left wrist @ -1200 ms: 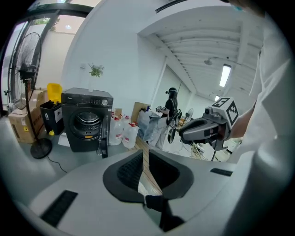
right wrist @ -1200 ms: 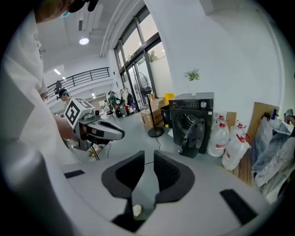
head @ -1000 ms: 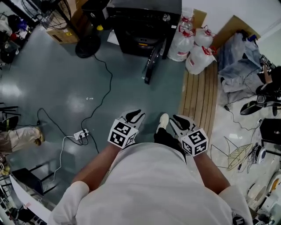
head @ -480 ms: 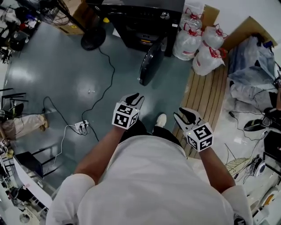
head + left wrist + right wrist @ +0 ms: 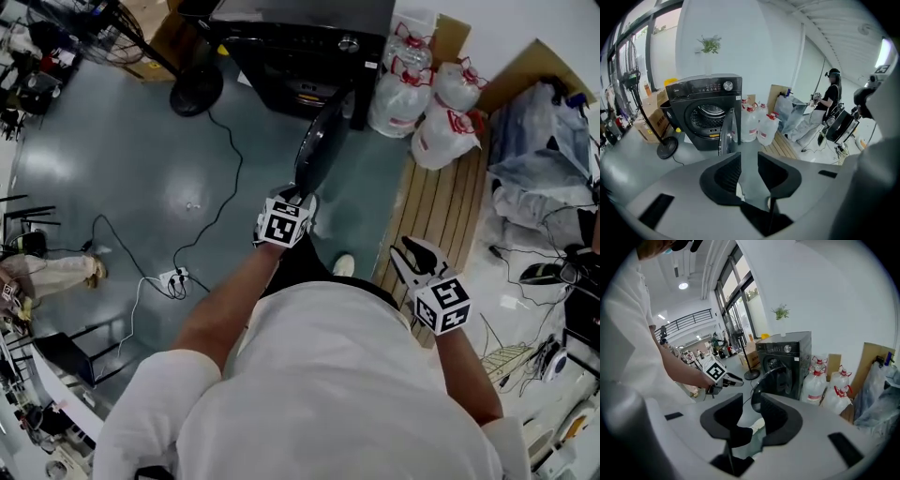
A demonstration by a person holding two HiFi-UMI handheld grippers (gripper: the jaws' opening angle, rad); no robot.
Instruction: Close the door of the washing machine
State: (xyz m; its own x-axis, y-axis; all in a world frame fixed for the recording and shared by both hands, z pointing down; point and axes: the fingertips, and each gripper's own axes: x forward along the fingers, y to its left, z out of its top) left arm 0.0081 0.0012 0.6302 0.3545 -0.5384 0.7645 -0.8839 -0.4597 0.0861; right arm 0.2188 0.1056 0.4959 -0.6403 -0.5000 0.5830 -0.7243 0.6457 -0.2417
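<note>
The black washing machine [image 5: 300, 42] stands at the far end of the floor, its round door [image 5: 321, 145] swung out towards me. My left gripper [image 5: 298, 195] reaches forward, fingertips just short of the door's free edge; its jaws are opening with nothing between them. In the left gripper view the door [image 5: 727, 136] shows edge-on past the left gripper [image 5: 749, 171], in front of the drum [image 5: 707, 117]. My right gripper [image 5: 413, 255] hangs back at the right, open and empty. The right gripper view looks past the right gripper [image 5: 751, 416] to the door [image 5: 769, 380] and the left gripper [image 5: 729, 379].
Water jugs [image 5: 412, 89] stand right of the machine beside a wooden slat platform [image 5: 436, 206]. A fan base [image 5: 195, 89] and a cable with a power strip [image 5: 173, 278] lie at the left. Bags and clutter [image 5: 539, 173] fill the right. Another person [image 5: 829, 101] stands far right.
My left gripper has moved forward from near my body to the door's edge, and its jaws spread wider. The right gripper drifted rightward and back, and opened.
</note>
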